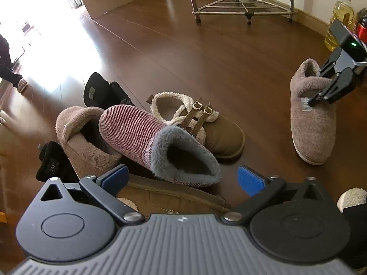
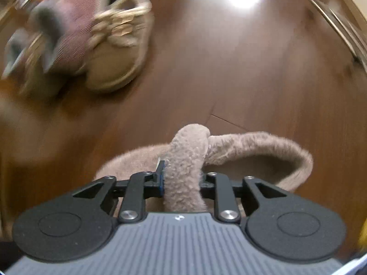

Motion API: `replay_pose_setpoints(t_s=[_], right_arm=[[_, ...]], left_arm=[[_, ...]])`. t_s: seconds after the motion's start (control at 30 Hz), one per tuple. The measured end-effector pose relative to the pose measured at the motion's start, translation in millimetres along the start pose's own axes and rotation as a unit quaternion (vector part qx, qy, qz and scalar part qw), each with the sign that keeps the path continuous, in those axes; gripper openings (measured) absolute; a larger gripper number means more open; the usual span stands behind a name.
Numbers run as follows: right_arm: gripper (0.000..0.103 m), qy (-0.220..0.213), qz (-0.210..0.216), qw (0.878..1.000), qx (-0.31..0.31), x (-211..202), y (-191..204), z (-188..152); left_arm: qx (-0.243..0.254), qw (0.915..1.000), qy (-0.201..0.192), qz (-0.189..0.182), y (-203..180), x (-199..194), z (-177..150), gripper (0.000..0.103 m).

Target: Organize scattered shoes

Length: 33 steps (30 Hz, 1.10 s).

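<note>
At the bottom of the left wrist view, the left gripper [image 1: 183,178] had its blue pads [image 1: 250,180] wide apart with nothing squeezed between them. Just under it lay a brown shoe sole [image 1: 174,198]. A little past the pads sat a pile of shoes in the middle of the frame: a pink striped slipper [image 1: 146,137] with a gray fuzzy opening lay on top, leaning on a fluffy tan slipper [image 1: 82,137] at its left. A brown shoe with buckles [image 1: 206,126] and white fleece touched the pink one on its right side. A black shoe [image 1: 103,91] peeked out behind the pile, and another black one [image 1: 51,162] sat at the lower left. Well apart, on the right side of the frame, a second fluffy tan slipper [image 1: 312,116] sat on the wood floor [image 1: 183,52]. The right gripper [image 1: 321,87] was clamped on its fuzzy collar. At the bottom middle of the right wrist view, the right gripper [image 2: 181,178] pinched that soft collar [image 2: 185,160] tight, and the rest was blurry. Far back at the top stood a metal rack [image 1: 240,6], and a bottle of yellow oil [image 1: 339,20] stood at the upper right.
</note>
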State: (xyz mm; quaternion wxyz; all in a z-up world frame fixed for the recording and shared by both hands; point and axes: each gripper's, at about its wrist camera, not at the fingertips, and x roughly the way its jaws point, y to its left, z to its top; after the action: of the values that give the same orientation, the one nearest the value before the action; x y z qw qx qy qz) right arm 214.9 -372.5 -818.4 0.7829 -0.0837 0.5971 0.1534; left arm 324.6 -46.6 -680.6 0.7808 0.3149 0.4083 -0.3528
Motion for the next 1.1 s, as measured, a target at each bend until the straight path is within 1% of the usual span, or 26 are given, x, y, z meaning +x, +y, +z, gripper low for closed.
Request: replay_pose_setpoints(t_s=[0.07, 0.13, 0.2, 0.27, 0.37, 0.4, 0.47, 0.5, 0.53, 0.57, 0.6, 0.63, 0.67, 0.7, 0.73, 0.77, 0.83, 0.87, 0.9, 0.93, 0.97, 1.0, 1.07, 1.1], right_arm=[[0.017, 0.017, 0.011, 0.997, -0.069, -13, 10, -6], [0.015, 0.033, 0.022, 0.99, -0.138, -26, 20, -12], [0.015, 0.047, 0.027, 0.983, -0.173, -31, 26, -19], [0.015, 0.093, 0.037, 0.969, -0.227, -31, 35, -26], [0.015, 0.139, 0.037, 0.954, -0.263, -21, 37, -28], [0.015, 0.147, 0.035, 0.95, -0.272, -17, 38, -27], [0.015, 0.154, 0.035, 0.947, -0.28, -12, 39, -27], [0.015, 0.153, 0.031, 0.947, -0.281, -12, 39, -27], [0.02, 0.15, 0.023, 0.948, -0.281, -10, 38, -26], [0.023, 0.147, 0.017, 0.949, -0.278, -9, 37, -24], [0.03, 0.144, 0.013, 0.952, -0.269, -7, 36, -21], [0.043, 0.138, 0.006, 0.956, -0.259, -7, 35, -20], [0.049, 0.122, -0.009, 0.962, -0.244, -12, 33, -19], [0.066, 0.103, -0.027, 0.968, -0.226, -19, 31, -19], [0.074, 0.084, -0.037, 0.973, -0.209, -24, 29, -19], [0.076, 0.062, -0.041, 0.98, -0.186, -30, 27, -21], [0.076, 0.006, -0.051, 0.992, -0.115, -45, 18, -26], [0.075, -0.005, -0.057, 0.994, -0.091, -48, 15, -28], [0.066, -0.01, -0.064, 0.995, -0.077, -50, 14, -28], [0.048, -0.018, -0.077, 0.996, -0.052, -51, 12, -33], [0.039, -0.028, -0.085, 0.995, -0.034, -52, 12, -38], [0.035, -0.044, -0.089, 0.995, -0.017, -56, 14, -39], [0.036, -0.082, -0.105, 0.991, 0.02, -68, 20, -38], [0.04, -0.099, -0.112, 0.988, 0.03, -73, 24, -35]], left_arm=[[0.0, 1.0, 0.005, 0.0, -1, 1, -1, 0.102], [0.002, 1.0, 0.008, -0.002, -2, 4, -1, 0.102], [0.008, 0.9999, 0.009, -0.005, -6, 6, 2, 0.102], [0.014, 0.9998, 0.008, -0.006, -10, 7, 4, 0.102], [0.02, 0.9997, 0.003, -0.01, -14, 6, 7, 0.102], [0.021, 0.9997, 0.002, -0.011, -15, 6, 7, 0.102], [0.021, 0.9997, 0.004, -0.011, -15, 6, 6, 0.102], [0.021, 0.9997, 0.005, -0.01, -15, 6, 6, 0.102], [0.019, 0.9997, 0.007, -0.01, -14, 7, 5, 0.102], [0.018, 0.9998, 0.01, -0.009, -14, 8, 5, 0.102], [0.017, 0.9998, 0.012, -0.008, -13, 8, 4, 0.102], [0.014, 0.9998, 0.013, -0.008, -12, 8, 3, 0.102], [0.012, 0.9998, 0.015, -0.008, -10, 7, 2, 0.102], [0.011, 0.9998, 0.015, -0.008, -9, 7, 1, 0.102], [0.01, 0.9998, 0.018, -0.008, -6, 6, -2, 0.102], [0.01, 0.9997, 0.02, -0.006, -4, 5, -5, 0.102], [0.011, 0.9996, 0.024, -0.003, 1, 3, -12, 0.102], [0.009, 0.9996, 0.026, -0.001, 3, 2, -15, 0.102], [0.007, 0.9996, 0.028, 0.001, 5, 1, -17, 0.102], [0.001, 0.9995, 0.033, 0.004, 11, -1, -22, 0.102], [-0.007, 0.9992, 0.037, 0.01, 17, -4, -25, 0.102], [-0.011, 0.9991, 0.039, 0.013, 20, -5, -27, 0.102], [-0.025, 0.9985, 0.038, 0.029, 33, -16, -32, 0.102], [-0.03, 0.9982, 0.037, 0.036, 37, -20, -33, 0.102]])
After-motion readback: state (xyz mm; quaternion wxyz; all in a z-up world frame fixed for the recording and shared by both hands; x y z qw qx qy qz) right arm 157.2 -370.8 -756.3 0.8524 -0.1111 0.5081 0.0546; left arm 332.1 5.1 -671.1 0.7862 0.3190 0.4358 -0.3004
